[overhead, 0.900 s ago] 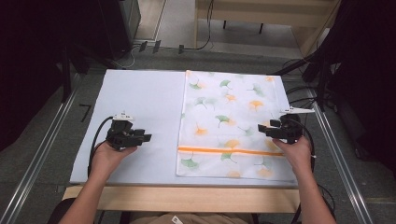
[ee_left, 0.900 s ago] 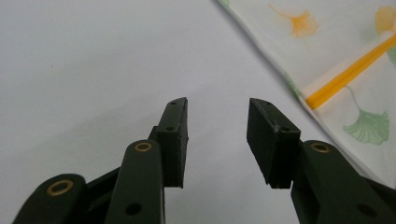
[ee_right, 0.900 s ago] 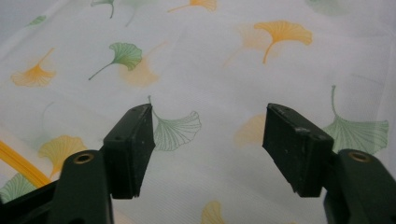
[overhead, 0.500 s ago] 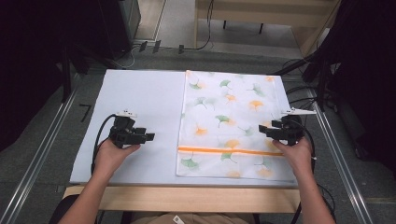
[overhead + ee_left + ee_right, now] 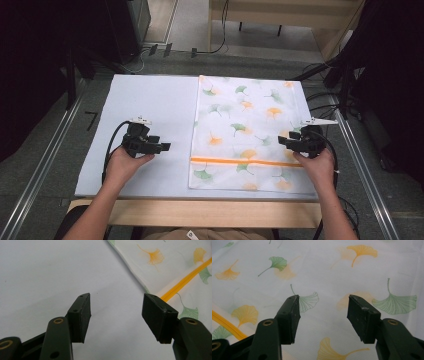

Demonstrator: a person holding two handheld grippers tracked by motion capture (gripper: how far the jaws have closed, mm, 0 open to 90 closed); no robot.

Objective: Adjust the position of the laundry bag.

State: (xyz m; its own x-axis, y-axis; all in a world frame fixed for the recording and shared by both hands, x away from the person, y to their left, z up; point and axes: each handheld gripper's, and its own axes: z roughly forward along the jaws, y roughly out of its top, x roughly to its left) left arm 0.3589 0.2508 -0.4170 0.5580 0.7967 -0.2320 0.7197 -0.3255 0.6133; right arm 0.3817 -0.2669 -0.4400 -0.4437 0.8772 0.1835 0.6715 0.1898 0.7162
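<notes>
A white cloth bag [image 5: 247,132] with green and orange leaves lies flat on the right half of the desk [image 5: 150,100]. An orange zipper [image 5: 245,161] runs across it near the person's side. The left claw [image 5: 162,147] sits over the bare desk, near the bag's left edge, and its jaws are wide apart with nothing between them. The right claw [image 5: 283,141] hangs over the bag's right side, just above the zipper. Its jaws are wide too, and they hold nothing.

Pale table [image 5: 150,100], perhaps cables [image 5: 320,97] beyond.
</notes>
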